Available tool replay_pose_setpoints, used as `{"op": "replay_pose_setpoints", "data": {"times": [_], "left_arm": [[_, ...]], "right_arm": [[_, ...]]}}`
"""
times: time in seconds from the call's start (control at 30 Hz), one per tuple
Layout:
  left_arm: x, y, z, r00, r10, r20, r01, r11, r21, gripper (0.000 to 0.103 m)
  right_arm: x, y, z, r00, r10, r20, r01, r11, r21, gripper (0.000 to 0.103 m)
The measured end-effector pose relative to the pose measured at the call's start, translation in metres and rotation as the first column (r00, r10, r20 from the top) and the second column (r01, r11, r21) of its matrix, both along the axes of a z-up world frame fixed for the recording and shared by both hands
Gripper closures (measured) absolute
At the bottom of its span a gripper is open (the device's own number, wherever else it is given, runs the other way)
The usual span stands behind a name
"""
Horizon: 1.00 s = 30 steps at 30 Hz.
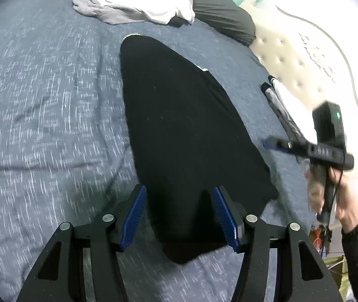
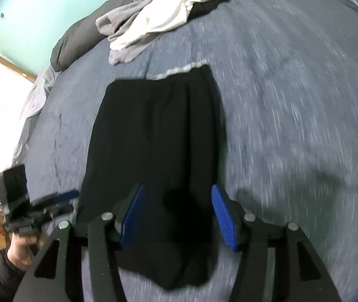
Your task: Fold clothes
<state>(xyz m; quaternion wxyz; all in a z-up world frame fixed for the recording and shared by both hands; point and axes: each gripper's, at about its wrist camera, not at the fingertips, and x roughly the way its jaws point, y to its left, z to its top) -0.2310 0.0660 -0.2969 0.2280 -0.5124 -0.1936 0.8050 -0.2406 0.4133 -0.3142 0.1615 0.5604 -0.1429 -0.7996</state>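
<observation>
Folded garment (image 1: 184,130) lies mid-bed (image 1: 47,100), clothes pile (image 1: 138,2) beyond it

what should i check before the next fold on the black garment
1. Left gripper open, nothing pinched: ok.
2. Right gripper open, free of cloth: ok.
3. Black garment lying flat on the blue bedspread: ok, though the near end looks bunched.
4. Unfolded pile of grey and white clothes apart from the garment: ok.
5. Layers aligned underneath: cannot tell.
</observation>
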Motion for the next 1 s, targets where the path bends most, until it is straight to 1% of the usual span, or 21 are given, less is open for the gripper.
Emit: {"op": "replay_pose_setpoints", "data": {"times": [0.07, 0.17, 0.3, 0.37, 0.5, 0.57, 0.63, 0.77, 0.83, 0.9, 1.0], "left_arm": [[0.008, 0.001, 0.001, 1.000, -0.002, 0.013, 0.001, 1.000, 0.008, 0.043], [0.021, 0.001, 0.002, 1.000, 0.001, 0.029, -0.001, 1.000, 0.026, 0.038], [0.031, -0.003, 0.000, 0.999, 0.018, 0.052, -0.021, 0.998, 0.053, 0.038], [0.032, -0.006, -0.001, 0.998, 0.022, 0.052, -0.025, 0.998, 0.058, 0.037], [0.025, -0.011, -0.005, 0.998, 0.036, 0.059, -0.040, 0.997, 0.067, 0.033], [0.020, -0.010, -0.012, 0.997, 0.036, 0.074, -0.041, 0.997, 0.065, 0.033], [0.018, -0.008, -0.020, 0.996, 0.029, 0.090, -0.037, 0.996, 0.081, 0.033], [0.011, -0.005, -0.032, 0.994, 0.024, 0.105, -0.036, 0.993, 0.112, 0.031], [0.007, -0.004, -0.037, 0.994, 0.026, 0.107, -0.040, 0.991, 0.124, 0.027], [0.002, -0.002, -0.043, 0.993, 0.024, 0.113, -0.041, 0.988, 0.150, 0.027], [-0.004, 0.000, -0.051, 0.993, 0.030, 0.115, -0.050, 0.983, 0.176, 0.024]], "right_arm": [[0.019, 0.002, -0.002, 1.000, -0.019, 0.020, 0.019, 1.000, -0.001, 0.042], [0.039, 0.003, -0.009, 0.996, -0.048, 0.076, 0.050, 0.998, -0.025, 0.039], [0.047, 0.003, -0.007, 0.993, -0.091, 0.069, 0.094, 0.995, -0.039, 0.037], [0.046, 0.001, -0.007, 0.992, -0.104, 0.070, 0.108, 0.993, -0.050, 0.033], [0.038, -0.008, -0.016, 0.995, -0.064, 0.082, 0.067, 0.997, -0.040, 0.033], [0.032, -0.010, -0.026, 0.994, -0.038, 0.105, 0.042, 0.999, -0.034, 0.032], [0.028, -0.012, -0.036, 0.993, -0.021, 0.120, 0.024, 1.000, -0.019, 0.032], [0.021, -0.013, -0.056, 0.988, 0.006, 0.156, -0.003, 1.000, -0.019, 0.027], [0.016, -0.013, -0.062, 0.987, 0.010, 0.160, -0.004, 0.999, -0.038, 0.026], [0.013, -0.014, -0.064, 0.988, 0.014, 0.157, -0.007, 0.999, -0.045, 0.026], [0.009, -0.019, -0.068, 0.989, 0.036, 0.146, -0.030, 0.999, -0.038, 0.026]]}}
